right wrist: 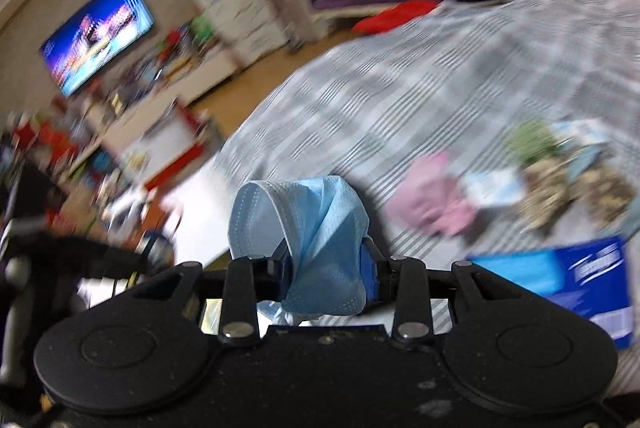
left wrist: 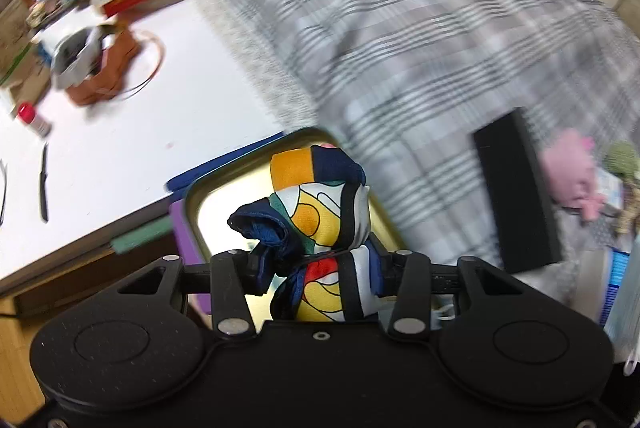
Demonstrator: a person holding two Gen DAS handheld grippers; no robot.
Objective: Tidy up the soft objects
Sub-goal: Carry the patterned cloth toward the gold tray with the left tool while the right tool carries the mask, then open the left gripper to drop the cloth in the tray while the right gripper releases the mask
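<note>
Two grippers, both clamped. Left gripper pinches bundled colourful scarf above tin tray, near checked blanket. Right gripper pinches blue face mask, raised over blanket.

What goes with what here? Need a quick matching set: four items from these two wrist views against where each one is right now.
Items:
1. patterned cloth
2. blue face mask
3. pink plush toy
4. black box

Places:
A. clamped in the right gripper
B. lying on the plaid blanket, beside the pink plush toy
C. clamped in the left gripper
D. lying on the blanket, right of the black box

Pairs: 1-C, 2-A, 3-D, 4-B
</note>
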